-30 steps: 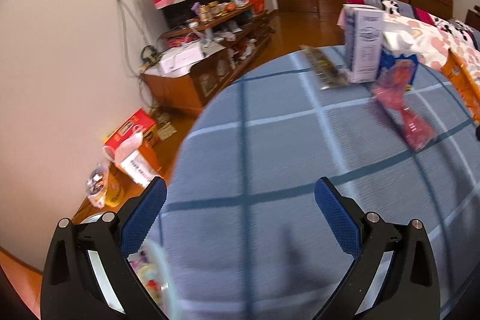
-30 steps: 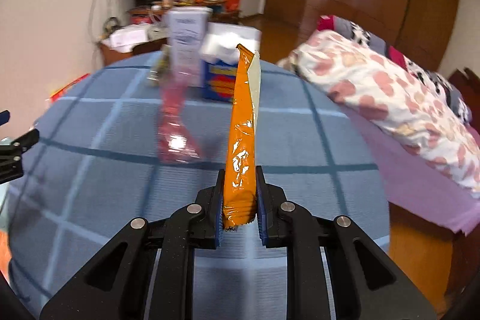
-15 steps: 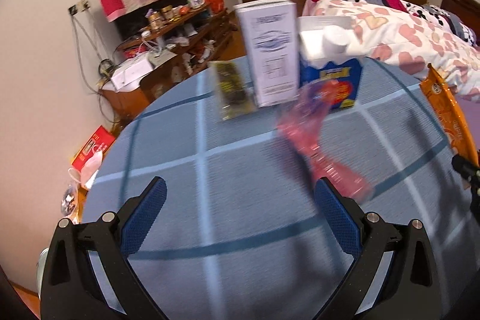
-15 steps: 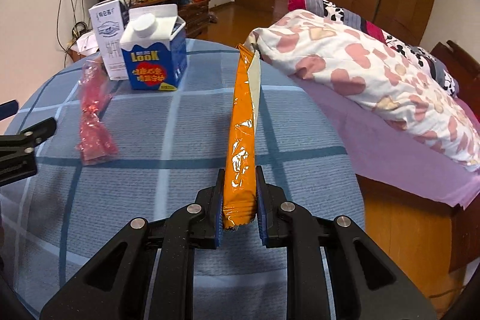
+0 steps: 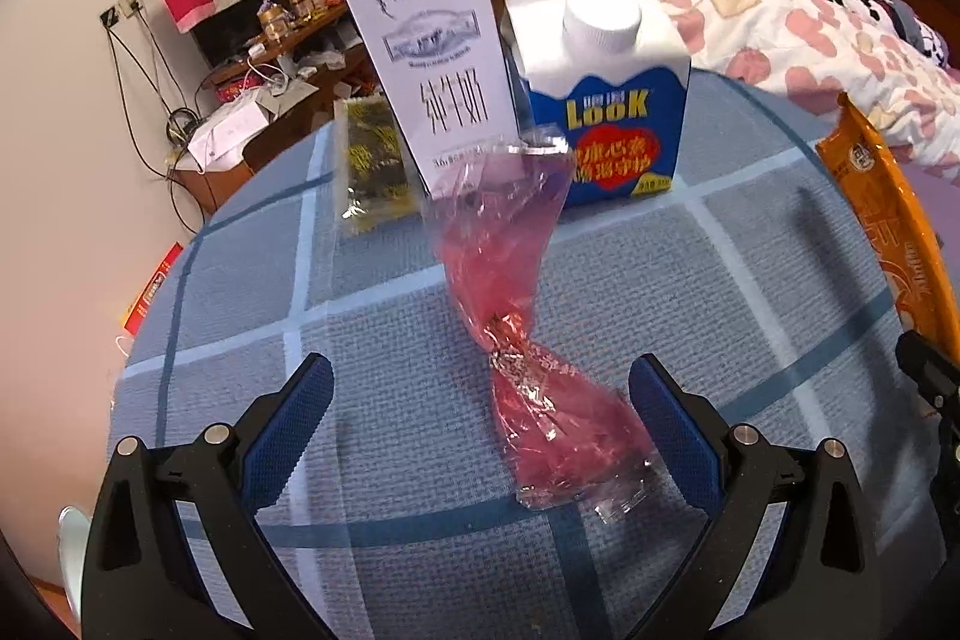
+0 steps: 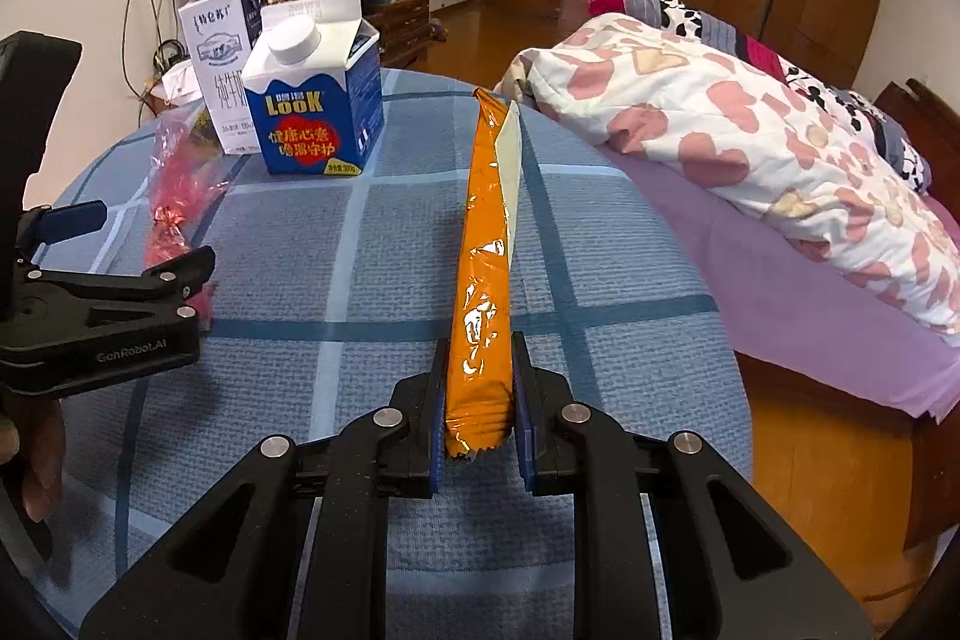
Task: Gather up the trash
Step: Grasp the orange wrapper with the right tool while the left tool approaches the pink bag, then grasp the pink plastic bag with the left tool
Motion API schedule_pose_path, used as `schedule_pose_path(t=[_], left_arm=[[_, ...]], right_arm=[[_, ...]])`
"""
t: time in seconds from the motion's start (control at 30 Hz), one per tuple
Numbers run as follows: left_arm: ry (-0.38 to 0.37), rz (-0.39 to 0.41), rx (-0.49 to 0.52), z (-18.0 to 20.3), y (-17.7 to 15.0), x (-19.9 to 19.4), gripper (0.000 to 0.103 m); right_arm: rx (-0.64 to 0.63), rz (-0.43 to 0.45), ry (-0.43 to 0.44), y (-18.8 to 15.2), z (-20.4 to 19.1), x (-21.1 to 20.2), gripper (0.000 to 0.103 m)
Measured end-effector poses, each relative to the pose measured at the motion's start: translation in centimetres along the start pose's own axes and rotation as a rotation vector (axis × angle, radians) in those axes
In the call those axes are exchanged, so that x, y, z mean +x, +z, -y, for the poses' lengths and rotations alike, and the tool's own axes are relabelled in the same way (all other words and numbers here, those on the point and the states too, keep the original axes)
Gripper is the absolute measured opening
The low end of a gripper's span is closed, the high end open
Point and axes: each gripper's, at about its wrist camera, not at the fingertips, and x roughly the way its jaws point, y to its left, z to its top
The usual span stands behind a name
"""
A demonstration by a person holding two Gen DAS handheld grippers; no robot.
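A crumpled pink cellophane wrapper (image 5: 516,316) lies on the blue checked tablecloth (image 5: 372,430). My left gripper (image 5: 480,400) is open just above it, and the wrapper's near end sits between the two blue pads without touching them. My right gripper (image 6: 478,400) is shut on a long orange snack wrapper (image 6: 483,268), which sticks out forward over the table; that orange wrapper (image 5: 888,214) shows at the right edge of the left wrist view. The left gripper (image 6: 120,244) and the pink wrapper (image 6: 174,196) appear at the left of the right wrist view.
A white milk box (image 5: 432,64) and a blue Look carton (image 5: 606,100) stand behind the pink wrapper, with a clear green-printed packet (image 5: 372,160) to their left. A bed with a heart-print quilt (image 6: 750,148) lies right of the table. A cluttered wooden cabinet (image 5: 270,76) stands by the wall.
My left gripper has swung right across the table and closed in on the pink wrapper, which now lies between its open jaws. The right gripper turned a little and kept hold of the orange wrapper.
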Motion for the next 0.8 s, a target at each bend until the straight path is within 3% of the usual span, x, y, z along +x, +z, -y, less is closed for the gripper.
schedule_pose_path(t=[0.17, 0.23, 0.3, 0.4, 0.5, 0.8], left_arm=[[-0.009, -0.001, 0.021, 0.4, -0.1, 0.3, 0.091], [-0.027, -0.011, 0.028, 0.6, -0.2, 0.4, 0.075], [-0.055, -0.021, 0.026, 0.6, -0.4, 0.5, 0.067], [-0.083, -0.02, 0.035, 0.7, -0.5, 0.3, 0.043], [-0.094, -0.024, 0.04, 0.6, -0.7, 0.1, 0.036], [-0.068, 0.003, 0.051, -1.1, -1.6, -1.2, 0.034]], right_arm=[[0.001, -0.01, 0.009, -0.1, -0.2, 0.3, 0.019], [0.0, -0.006, 0.006, -0.1, -0.2, 0.2, 0.019], [0.0, -0.006, 0.008, -0.1, -0.2, 0.2, 0.019], [0.0, -0.007, 0.011, -0.2, -0.3, 0.1, 0.019], [-0.004, -0.005, 0.012, -0.3, -0.8, -0.1, 0.019], [-0.032, 0.004, 0.017, -0.4, -2.6, -0.9, 0.019]])
